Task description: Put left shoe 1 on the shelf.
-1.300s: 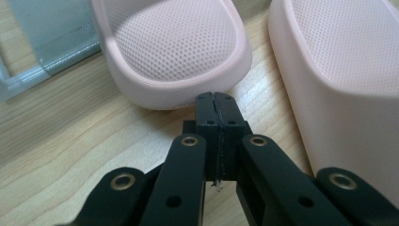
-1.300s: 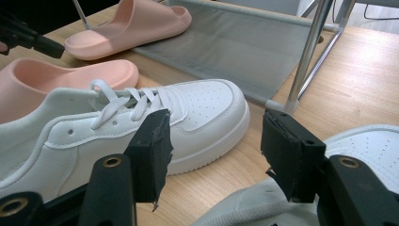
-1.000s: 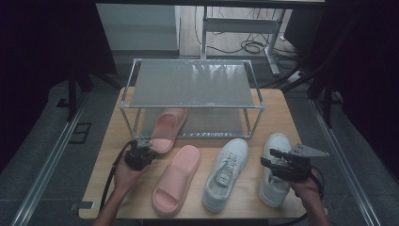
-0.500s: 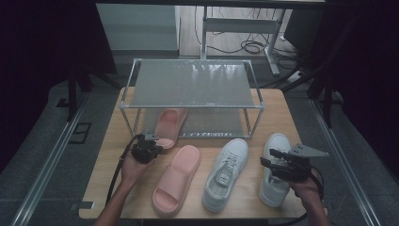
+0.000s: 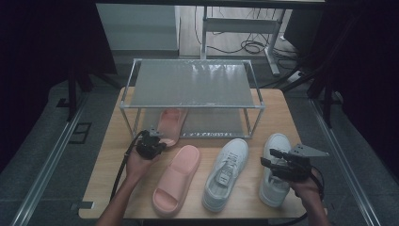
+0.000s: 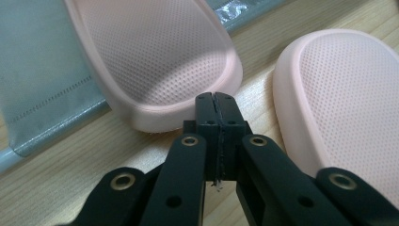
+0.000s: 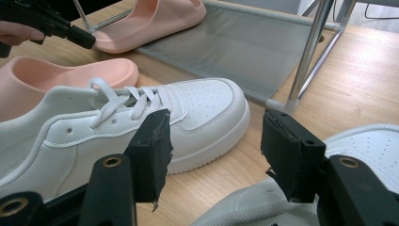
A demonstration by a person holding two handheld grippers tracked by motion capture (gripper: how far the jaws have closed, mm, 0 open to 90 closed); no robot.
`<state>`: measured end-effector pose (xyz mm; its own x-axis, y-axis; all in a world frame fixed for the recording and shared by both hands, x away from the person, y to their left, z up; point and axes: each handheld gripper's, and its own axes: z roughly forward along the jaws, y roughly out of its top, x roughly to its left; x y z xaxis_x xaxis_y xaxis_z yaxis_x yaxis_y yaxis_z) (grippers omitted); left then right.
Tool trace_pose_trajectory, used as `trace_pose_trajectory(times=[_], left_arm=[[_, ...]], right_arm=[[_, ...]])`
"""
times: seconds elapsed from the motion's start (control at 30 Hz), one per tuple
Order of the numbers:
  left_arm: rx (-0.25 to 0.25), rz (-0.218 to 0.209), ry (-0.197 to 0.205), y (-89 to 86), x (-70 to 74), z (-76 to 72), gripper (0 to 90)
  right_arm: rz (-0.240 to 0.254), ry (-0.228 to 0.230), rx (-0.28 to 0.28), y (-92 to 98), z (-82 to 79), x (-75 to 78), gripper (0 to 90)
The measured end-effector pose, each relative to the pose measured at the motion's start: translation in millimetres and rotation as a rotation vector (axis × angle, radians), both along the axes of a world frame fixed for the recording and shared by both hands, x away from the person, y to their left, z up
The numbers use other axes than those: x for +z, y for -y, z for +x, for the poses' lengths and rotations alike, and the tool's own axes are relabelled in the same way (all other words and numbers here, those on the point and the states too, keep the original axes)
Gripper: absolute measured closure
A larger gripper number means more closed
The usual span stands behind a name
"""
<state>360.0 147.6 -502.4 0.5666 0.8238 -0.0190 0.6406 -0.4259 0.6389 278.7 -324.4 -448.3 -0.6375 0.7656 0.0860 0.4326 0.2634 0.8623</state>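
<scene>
At slipper's heel [image 6: 155,61]: left tool [image 6: 215,97] jaws together, level | right tool [image 7: 214,136] jaws apart, above sneaker [image 7: 376,141]

From above, the front half of the pink slipper [image 5: 169,123] on the lower shelf is hidden under the rack's top shelf [image 5: 193,84], and my left gripper [image 5: 157,141] is too small and dark there to read its jaws. Looking along my left gripper [image 6: 216,101], both that slipper [image 6: 155,56] and the other slipper [image 6: 348,94] run off the picture's edges. In my right gripper view, the near white sneaker [image 7: 141,122] is cut off at the left, the second sneaker [image 7: 371,141] at the right and bottom, partly behind my right gripper [image 7: 214,150].
</scene>
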Motion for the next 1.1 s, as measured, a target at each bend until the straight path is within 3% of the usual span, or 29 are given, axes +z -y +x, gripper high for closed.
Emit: trace_pose_trajectory(times=[0.63, 1.1], left_arm=[[0.012, 0.009, 0.015, 16.6, -3.0, 20.0, 90.0], [0.053, 0.0, 0.043, 26.6, -8.2, 31.2, 90.0]], right_arm=[[0.0, 0.0, 0.001, 0.4, 0.6, -0.7, 44.1], [0.0, 0.001, -0.002, 1.4, 0.7, -0.7, 44.1]])
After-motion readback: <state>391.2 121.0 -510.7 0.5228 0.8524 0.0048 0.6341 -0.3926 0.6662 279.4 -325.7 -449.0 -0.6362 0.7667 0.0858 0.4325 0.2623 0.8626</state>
